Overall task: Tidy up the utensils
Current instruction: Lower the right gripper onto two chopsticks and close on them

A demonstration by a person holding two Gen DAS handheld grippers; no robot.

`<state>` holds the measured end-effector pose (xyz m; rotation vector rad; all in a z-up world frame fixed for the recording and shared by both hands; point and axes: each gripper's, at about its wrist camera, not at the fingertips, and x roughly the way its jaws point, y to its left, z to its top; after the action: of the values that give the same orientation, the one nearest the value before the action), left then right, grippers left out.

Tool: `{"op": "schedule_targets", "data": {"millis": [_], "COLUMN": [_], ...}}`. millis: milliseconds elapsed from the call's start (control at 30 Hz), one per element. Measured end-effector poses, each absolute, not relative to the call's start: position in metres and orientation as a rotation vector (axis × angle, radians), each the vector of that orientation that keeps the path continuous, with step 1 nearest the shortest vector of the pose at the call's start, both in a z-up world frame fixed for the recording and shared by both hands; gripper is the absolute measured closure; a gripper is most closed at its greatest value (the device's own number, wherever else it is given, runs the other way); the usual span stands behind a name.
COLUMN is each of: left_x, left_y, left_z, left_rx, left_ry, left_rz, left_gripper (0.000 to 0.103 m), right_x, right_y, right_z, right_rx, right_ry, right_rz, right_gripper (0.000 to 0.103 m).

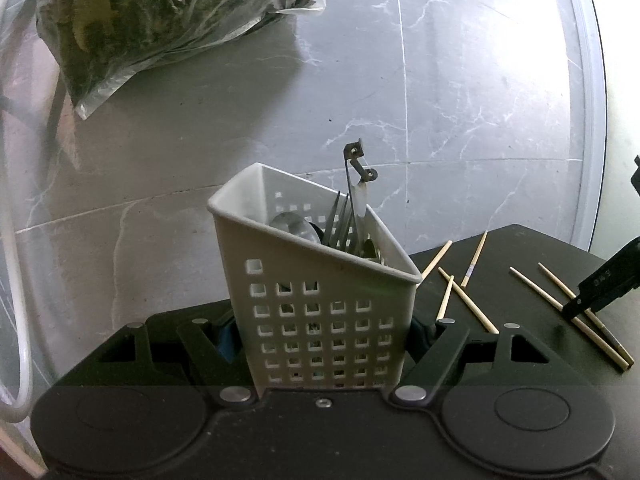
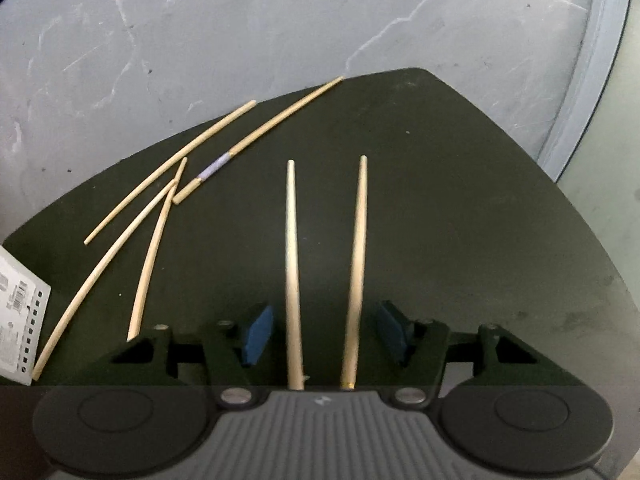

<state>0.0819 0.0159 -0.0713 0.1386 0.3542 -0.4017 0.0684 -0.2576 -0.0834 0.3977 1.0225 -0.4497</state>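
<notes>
— So, what has your left gripper (image 1: pixel 325 336) got?

— My left jaws are closed on the caddy (image 1: pixel 316 300); their blue pads press its two sides, low down; it is white, full of square holes, and stands upright on the near left part of the black table (image 1: pixel 520 248).

— What is inside it?

— Forks (image 1: pixel 340 224), tines up; a spoon bowl (image 1: pixel 290 226) at the left; one taller metal tool (image 1: pixel 357 168) sticking above the rim; what sort of tool, I cannot tell.

— And your right gripper (image 2: pixel 323 332)?

— My right jaws stand open, pointing steeply down at the table; two chopsticks (image 2: pixel 292 272) lie between the pads, side by side, tips pointing far; neither pad touches them; I hold nothing there.

— Any more sticks?

— Yes; four more (image 2: pixel 160 184) lie loose on the table to the left of that pair, some crossing each other; one of them (image 2: pixel 216 166) has a pale band round it; they lie between the pair and the caddy.

— What else is around?

— Grey marble floor (image 1: pixel 460 80) beyond the table; a clear plastic bag (image 1: pixel 160 20) of dark stuff at the far left; a white hose (image 1: pixel 16 280) down the left edge.
</notes>
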Motion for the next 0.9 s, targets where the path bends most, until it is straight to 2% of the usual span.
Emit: {"op": "schedule_targets", "data": {"millis": [100,200,267,333,400,433,500,700,833,900], "left_x": [0.082,0.082,0.082,0.082,0.082,0.082,0.082,0.082,0.082,0.082], "left_y": [0.016,0.016,0.016,0.016,0.016,0.016,0.016,0.016,0.017,0.017], "left_z": [-0.071,-0.071,-0.071,-0.071,-0.071,-0.071,-0.071,-0.072,-0.072,-0.072], "left_rx": [0.139,0.137,0.137,0.137,0.137,0.137,0.137,0.137,0.135,0.135], "left_ry": [0.353,0.353,0.353,0.353,0.353,0.353,0.353,0.353,0.353,0.352], "left_rz": [-0.402,-0.401,-0.402,-0.402,-0.402,-0.402,-0.402,-0.402,-0.401,-0.401], "left_gripper": [0.025,0.025,0.025,0.025,0.025,0.025,0.025,0.025,0.025,0.025], "right_x": [0.071,0.073,0.073,0.072,0.072,0.072,0.071,0.077,0.093,0.099], "right_y": [-0.249,-0.244,-0.244,-0.246,-0.246,-0.245,-0.246,-0.248,-0.259,-0.26], "right_z": [-0.085,-0.085,-0.084,-0.083,-0.083,-0.084,-0.084,-0.084,-0.083,-0.084], "right_rx": [0.363,0.33,0.332,0.335,0.335,0.337,0.343,0.349,0.382,0.365], "right_ry": [1.03,1.032,1.029,1.028,1.025,1.024,1.025,1.059,1.092,1.107], "right_rz": [-0.441,-0.43,-0.425,-0.418,-0.418,-0.416,-0.406,-0.354,-0.291,-0.287], "right_gripper": [0.04,0.048,0.058,0.061,0.069,0.079,0.088,0.087,0.073,0.079]}}
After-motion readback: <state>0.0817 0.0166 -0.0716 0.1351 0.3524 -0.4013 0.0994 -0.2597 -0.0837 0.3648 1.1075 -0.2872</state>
